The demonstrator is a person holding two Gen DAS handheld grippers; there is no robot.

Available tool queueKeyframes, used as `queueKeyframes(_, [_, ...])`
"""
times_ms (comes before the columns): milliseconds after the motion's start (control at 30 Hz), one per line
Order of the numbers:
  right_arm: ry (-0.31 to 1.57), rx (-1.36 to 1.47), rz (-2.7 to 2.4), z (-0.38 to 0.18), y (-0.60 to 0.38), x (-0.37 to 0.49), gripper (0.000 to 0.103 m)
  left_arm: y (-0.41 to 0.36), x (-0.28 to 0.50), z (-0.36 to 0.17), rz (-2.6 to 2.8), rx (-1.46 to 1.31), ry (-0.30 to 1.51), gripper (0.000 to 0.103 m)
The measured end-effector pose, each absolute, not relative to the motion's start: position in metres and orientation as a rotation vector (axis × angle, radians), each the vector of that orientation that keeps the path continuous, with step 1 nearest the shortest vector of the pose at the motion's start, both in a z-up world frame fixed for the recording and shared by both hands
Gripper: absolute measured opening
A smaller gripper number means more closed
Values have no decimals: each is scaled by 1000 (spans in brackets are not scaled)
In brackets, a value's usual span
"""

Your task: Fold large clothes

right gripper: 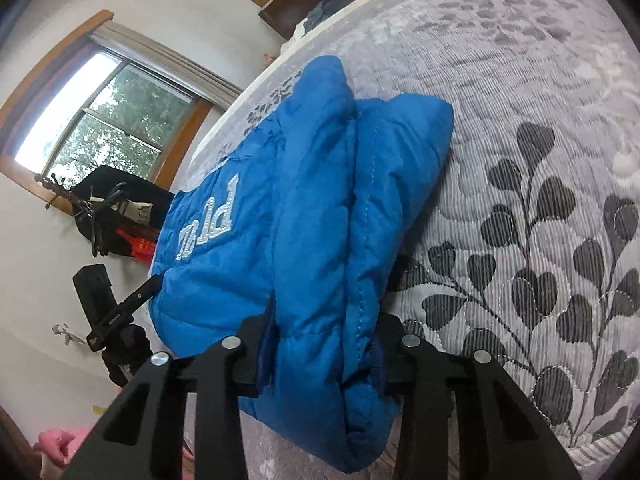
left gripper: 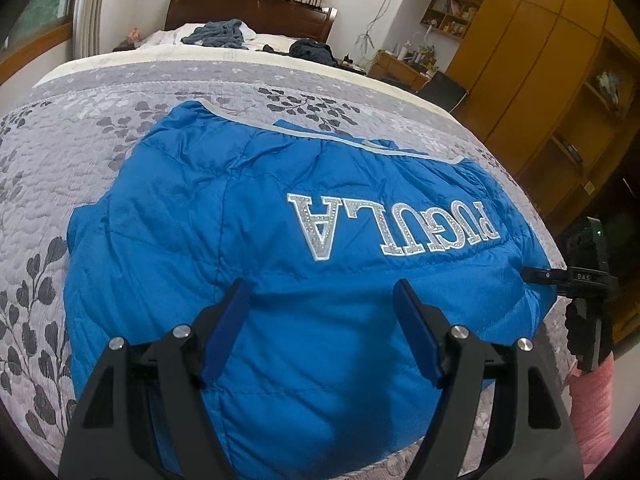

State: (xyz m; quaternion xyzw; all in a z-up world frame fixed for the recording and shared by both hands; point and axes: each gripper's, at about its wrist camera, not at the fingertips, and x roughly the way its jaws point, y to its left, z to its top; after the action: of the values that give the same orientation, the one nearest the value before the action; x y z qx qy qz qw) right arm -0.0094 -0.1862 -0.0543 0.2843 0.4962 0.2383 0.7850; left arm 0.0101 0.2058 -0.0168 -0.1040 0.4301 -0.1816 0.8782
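A blue puffer jacket (left gripper: 248, 216) with silver "PUGULA" lettering lies folded on the bed's grey leaf-print quilt (left gripper: 60, 184). My left gripper (left gripper: 322, 320) hovers over the jacket's near part, open, with nothing between its blue pads (left gripper: 224, 332). In the right wrist view, the jacket's thick folded edge (right gripper: 332, 240) runs between the fingers of my right gripper (right gripper: 322, 348), which is shut on it. The fabric hides the right fingertips. The quilt (right gripper: 520, 200) spreads out to the right of that edge.
A black device on a stand (left gripper: 588, 264) sits at the bed's right edge, its thin arm touching the jacket; a pink sleeve (left gripper: 592, 408) is below it. Dark clothes (left gripper: 220, 34) lie near the headboard. Wooden wardrobes (left gripper: 532, 64) line the right wall.
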Motion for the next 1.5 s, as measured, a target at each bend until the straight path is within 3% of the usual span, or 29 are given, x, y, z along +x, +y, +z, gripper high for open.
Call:
queueKeyframes(267, [1080,567,453,-32,-181,-9,31,211,10,-14,-393,-246,892,74])
queueKeyframes(500, [1037,438,418,28,-152,-7,28,234,-6,0,-419,-294,862,74])
queueKeyframes(1000, [995,72,480,126,-13,5,27,280,-38,19,-410,-322,801,75])
queueKeyframes(1267, [1056,-165,561,120,97,17,27,301,-52,26,-414,-365,779,76])
queueKeyframes(1500, [1159,-250,633,76,164,28,28,327,-57,27,-393,-415,760,77])
